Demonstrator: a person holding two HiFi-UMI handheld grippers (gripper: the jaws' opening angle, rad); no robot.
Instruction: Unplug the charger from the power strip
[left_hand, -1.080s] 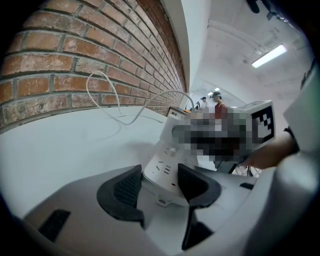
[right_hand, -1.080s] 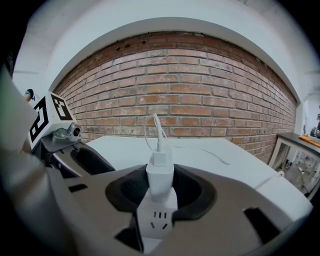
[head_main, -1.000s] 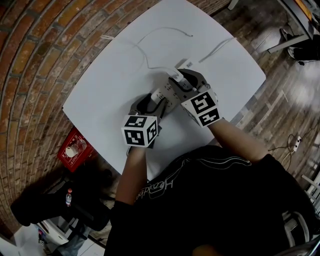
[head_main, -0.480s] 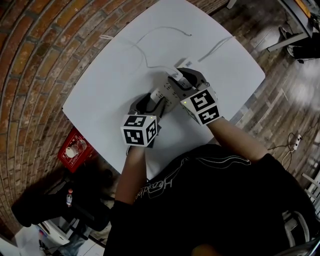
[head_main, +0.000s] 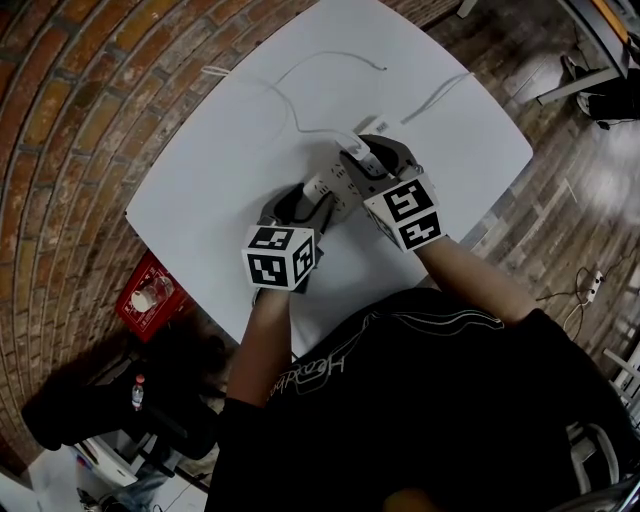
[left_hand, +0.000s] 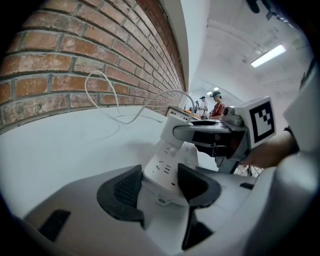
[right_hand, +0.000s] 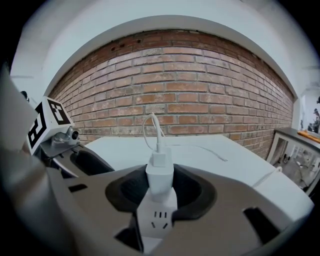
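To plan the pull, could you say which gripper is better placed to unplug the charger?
Right: the right gripper clasps the charger; the left gripper holds the power strip.

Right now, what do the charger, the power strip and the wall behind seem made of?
The small white block charger looks like smooth plastic, with a soft sheen. The long white power strip seems moulded plastic, judging by its crisp socket slots. The wall is red brick with pale mortar lines.

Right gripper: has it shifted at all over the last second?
No. The right gripper sits at the same spot against the table and its near edge, jaws closed on the charger.
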